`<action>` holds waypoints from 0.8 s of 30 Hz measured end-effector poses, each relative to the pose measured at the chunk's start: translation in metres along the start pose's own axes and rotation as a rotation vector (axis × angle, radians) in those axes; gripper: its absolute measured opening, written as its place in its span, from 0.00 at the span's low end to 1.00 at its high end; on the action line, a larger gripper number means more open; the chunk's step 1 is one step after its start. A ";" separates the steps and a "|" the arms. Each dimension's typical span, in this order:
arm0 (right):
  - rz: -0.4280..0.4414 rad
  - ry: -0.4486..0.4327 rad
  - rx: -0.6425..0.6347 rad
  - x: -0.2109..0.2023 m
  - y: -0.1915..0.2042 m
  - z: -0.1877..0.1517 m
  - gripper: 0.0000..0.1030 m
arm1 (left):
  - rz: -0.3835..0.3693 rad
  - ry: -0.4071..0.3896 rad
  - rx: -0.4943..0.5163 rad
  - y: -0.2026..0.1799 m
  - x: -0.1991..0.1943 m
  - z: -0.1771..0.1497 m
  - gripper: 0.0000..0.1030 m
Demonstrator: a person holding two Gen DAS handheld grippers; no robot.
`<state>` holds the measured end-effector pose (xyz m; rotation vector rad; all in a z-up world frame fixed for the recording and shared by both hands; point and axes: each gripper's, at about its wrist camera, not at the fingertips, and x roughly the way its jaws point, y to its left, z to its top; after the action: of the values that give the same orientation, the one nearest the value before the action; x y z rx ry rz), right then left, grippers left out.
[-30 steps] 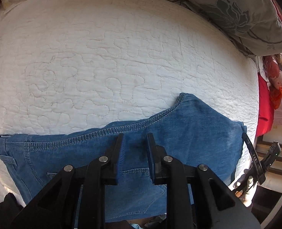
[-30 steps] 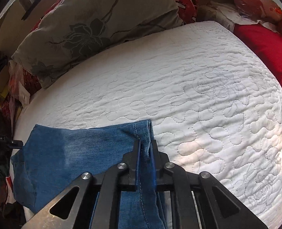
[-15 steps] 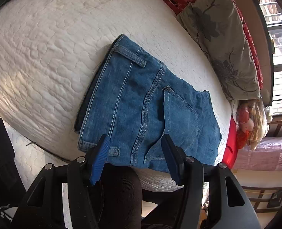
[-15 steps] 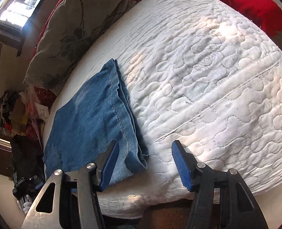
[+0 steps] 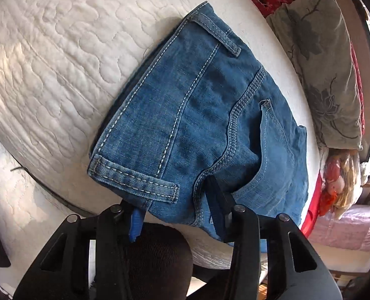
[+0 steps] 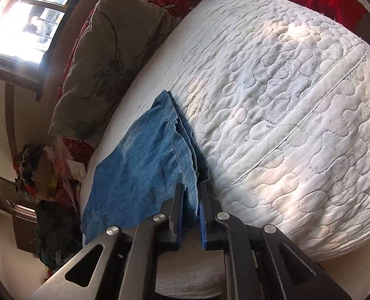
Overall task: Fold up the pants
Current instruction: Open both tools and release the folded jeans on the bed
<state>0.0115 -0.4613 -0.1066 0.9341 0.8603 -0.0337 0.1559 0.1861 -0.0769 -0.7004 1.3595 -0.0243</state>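
Folded jeans [image 5: 200, 115] lie on quilt [image 5: 50, 75] at near edge. Left gripper [image 5: 175, 200] wide apart, straddling waistband corner (1 finger under denim). Right gripper [image 6: 190, 197] clamped on hem.

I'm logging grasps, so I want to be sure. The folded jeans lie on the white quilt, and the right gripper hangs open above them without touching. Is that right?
Not quite. In the right wrist view the right gripper is shut on the edge of the jeans, with denim pinched between its fingers, not hanging open above them. The rest holds: the folded jeans lie on the white quilt.
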 end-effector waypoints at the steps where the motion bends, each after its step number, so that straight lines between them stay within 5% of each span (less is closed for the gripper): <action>1: -0.033 0.012 -0.030 0.003 0.001 0.002 0.08 | 0.007 0.010 0.007 0.002 0.008 0.000 0.43; 4: -0.142 0.061 -0.039 0.019 -0.016 0.000 0.08 | -0.009 0.026 -0.022 0.010 0.013 0.001 0.44; 10: -0.046 0.037 0.086 0.000 -0.030 0.001 0.25 | -0.065 0.076 -0.020 0.035 -0.006 -0.008 0.51; 14: 0.016 -0.050 0.153 -0.033 -0.044 0.000 0.50 | -0.063 0.019 -0.058 0.063 -0.045 -0.014 0.51; 16: 0.085 -0.057 0.197 -0.040 -0.053 -0.004 0.53 | -0.045 -0.023 -0.046 0.064 -0.065 -0.014 0.51; 20: 0.157 -0.001 0.235 -0.021 -0.056 -0.017 0.53 | -0.044 -0.045 0.027 0.022 -0.075 -0.004 0.53; 24: 0.209 0.054 0.255 0.011 -0.047 -0.033 0.53 | -0.033 0.012 0.183 -0.062 -0.047 0.002 0.59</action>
<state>-0.0193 -0.4634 -0.1562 1.2661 0.8160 0.0641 0.1697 0.1573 -0.0060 -0.5694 1.3384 -0.1772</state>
